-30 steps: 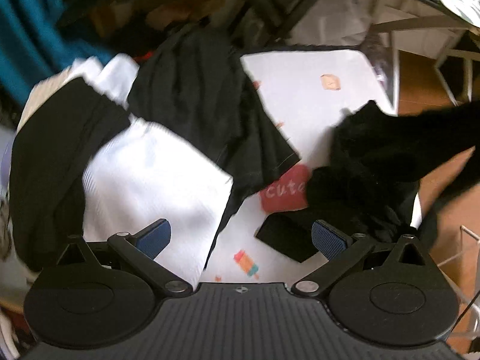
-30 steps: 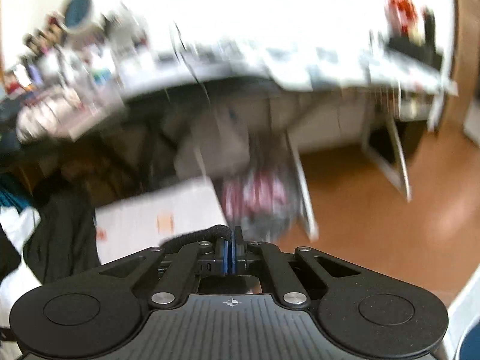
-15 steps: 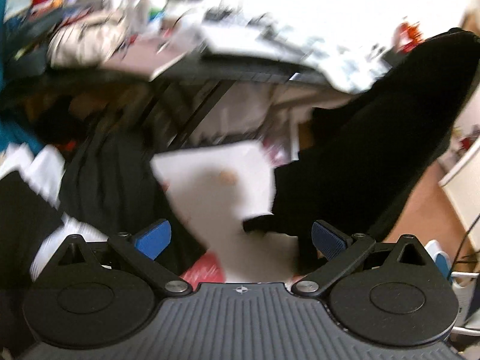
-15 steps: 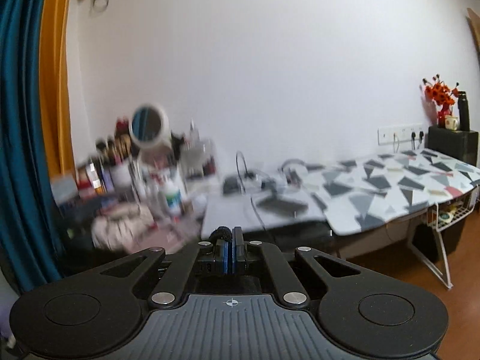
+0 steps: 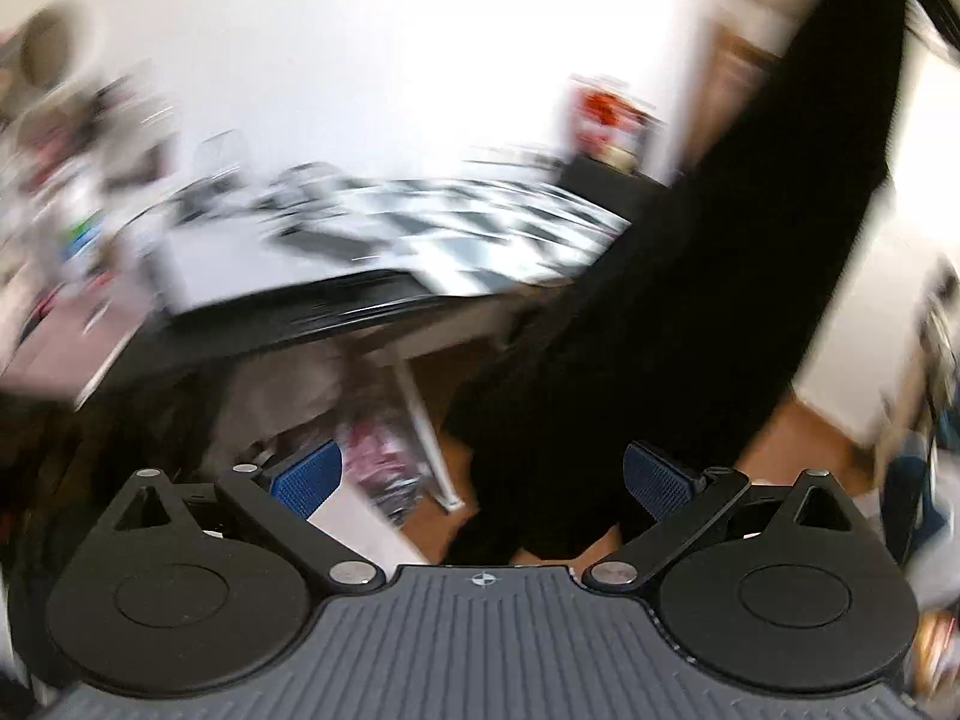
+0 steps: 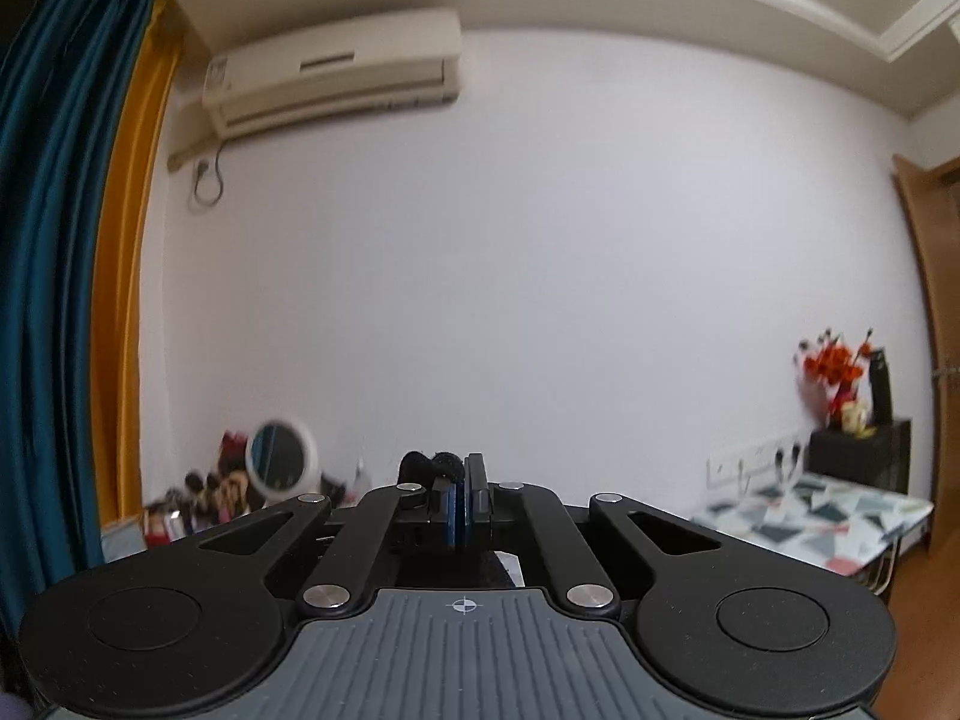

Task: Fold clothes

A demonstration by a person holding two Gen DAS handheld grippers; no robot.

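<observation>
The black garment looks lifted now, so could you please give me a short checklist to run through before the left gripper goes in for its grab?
1. Right gripper shut on the black garment: ok, a dark tuft shows beside its closed pads.
2. Left gripper open and ready: ok, its blue pads stand wide apart with nothing between them.
3. Garment hanging free in the left wrist view: ok, it hangs in front of the patterned table.
4. Garment's lower edge visible for a grab: cannot tell, it runs behind the gripper body.
5. Left view sharp enough to aim: not ok, heavy motion blur.
</observation>
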